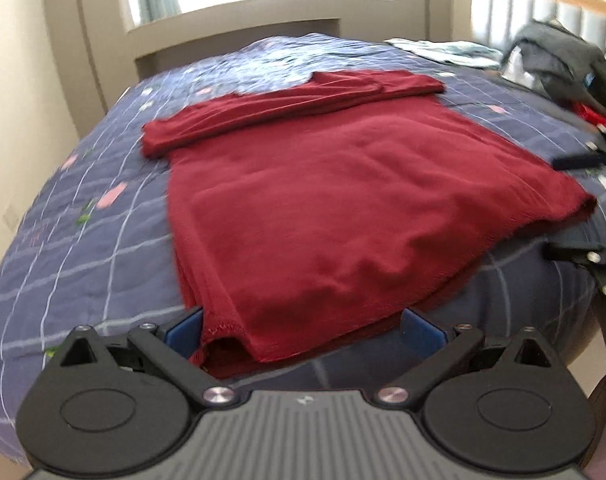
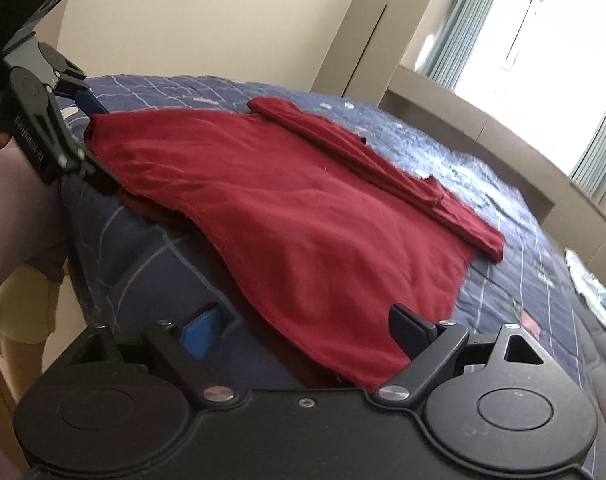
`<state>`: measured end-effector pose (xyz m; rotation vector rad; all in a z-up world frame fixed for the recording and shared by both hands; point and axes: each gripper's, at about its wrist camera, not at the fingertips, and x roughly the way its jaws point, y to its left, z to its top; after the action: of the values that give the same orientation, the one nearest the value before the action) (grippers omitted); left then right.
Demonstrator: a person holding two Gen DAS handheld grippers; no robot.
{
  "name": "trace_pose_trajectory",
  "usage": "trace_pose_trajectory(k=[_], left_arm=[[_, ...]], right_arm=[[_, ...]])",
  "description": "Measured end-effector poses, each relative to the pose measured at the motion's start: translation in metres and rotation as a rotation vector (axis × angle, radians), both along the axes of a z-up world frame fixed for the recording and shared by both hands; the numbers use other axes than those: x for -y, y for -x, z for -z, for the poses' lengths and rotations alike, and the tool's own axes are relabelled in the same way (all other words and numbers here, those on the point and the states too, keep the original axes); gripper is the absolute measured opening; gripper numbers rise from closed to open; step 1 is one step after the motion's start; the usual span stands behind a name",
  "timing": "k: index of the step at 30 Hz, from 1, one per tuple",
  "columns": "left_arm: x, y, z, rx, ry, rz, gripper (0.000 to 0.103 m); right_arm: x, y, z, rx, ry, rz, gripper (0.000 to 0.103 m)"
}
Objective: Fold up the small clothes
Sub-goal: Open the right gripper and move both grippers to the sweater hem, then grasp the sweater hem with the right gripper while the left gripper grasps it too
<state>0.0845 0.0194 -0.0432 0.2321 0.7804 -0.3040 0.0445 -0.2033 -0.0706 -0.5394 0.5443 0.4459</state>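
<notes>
Two grippers at the near hem of one dark red garment [image 1: 323,200], jaws of both spread wide. Left gripper [image 1: 303,328]: blue-padded fingers [image 1: 185,330] apart, the hem corner lying between them, pads not visibly pressing on the cloth; released. Right gripper [image 2: 303,332]: fingers likewise parted, the other hem corner between them, the right-hand finger [image 2: 407,328] at or just over the cloth edge, no clear pinch; released too.

Between and beyond the fingers, a T-shirt of soft, slightly fuzzy knit, wine red, spread flat with shallow wrinkles across the body. Stitched hem at the near edge, doubled layers showing at the left corner. Far end already turned over into a long narrow band [image 1: 295,108], sleeves tucked along it. Near corners draped a little over the rounded edge of the bed.

Under it, a navy quilt [image 1: 83,220] with a pale grid and small pink and green motifs. Farther off, a dark heap of clothes [image 1: 559,60] and a light patterned cloth [image 1: 447,50] near the headboard, well apart from the shirt. Motion blur throughout.
</notes>
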Motion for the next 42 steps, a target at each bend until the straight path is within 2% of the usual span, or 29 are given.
trace_pose_trajectory(k=[5,7,9,13,16,20,21,27,30,34,37,42], left_arm=[[0.022,0.010,-0.008,0.056,-0.011,0.072,0.103],[0.031,0.012,-0.008,0.059,0.003,0.082,0.103],[0.042,0.015,-0.010,0.074,0.000,0.107,0.103],[0.056,0.029,-0.017,0.139,-0.012,0.128,0.103],[0.055,0.036,-0.020,0.155,0.001,0.148,0.103],[0.070,0.032,-0.013,0.177,-0.071,0.193,0.103],[0.072,0.029,-0.011,0.179,-0.079,0.198,0.103],[0.068,0.004,-0.005,0.127,-0.072,0.161,0.091],[0.063,-0.001,-0.003,0.133,-0.117,0.146,0.091],[0.056,0.001,0.006,0.155,-0.228,0.109,0.078],[0.044,0.001,0.007,0.159,-0.237,0.093,0.077],[0.025,0.001,0.006,0.150,-0.250,0.087,0.083]], right_arm=[[-0.018,-0.002,0.000,0.070,0.014,-0.015,0.082],[-0.023,-0.003,0.000,0.083,0.025,-0.019,0.074],[-0.026,-0.005,-0.004,0.078,0.022,-0.024,0.056],[-0.026,-0.005,-0.017,0.077,-0.005,-0.038,0.048],[-0.024,-0.005,-0.021,0.075,-0.010,-0.056,0.041],[-0.021,-0.010,-0.025,0.029,-0.059,-0.061,0.017],[-0.021,-0.012,-0.027,0.019,-0.074,-0.061,0.015],[-0.016,-0.017,-0.042,0.003,-0.150,-0.049,0.011],[-0.012,-0.020,-0.048,-0.004,-0.177,-0.040,0.011],[-0.007,-0.021,-0.053,-0.013,-0.203,-0.034,0.009],[-0.007,-0.019,-0.051,-0.014,-0.195,-0.033,0.009],[-0.010,-0.012,-0.036,-0.029,-0.143,-0.044,0.009]])
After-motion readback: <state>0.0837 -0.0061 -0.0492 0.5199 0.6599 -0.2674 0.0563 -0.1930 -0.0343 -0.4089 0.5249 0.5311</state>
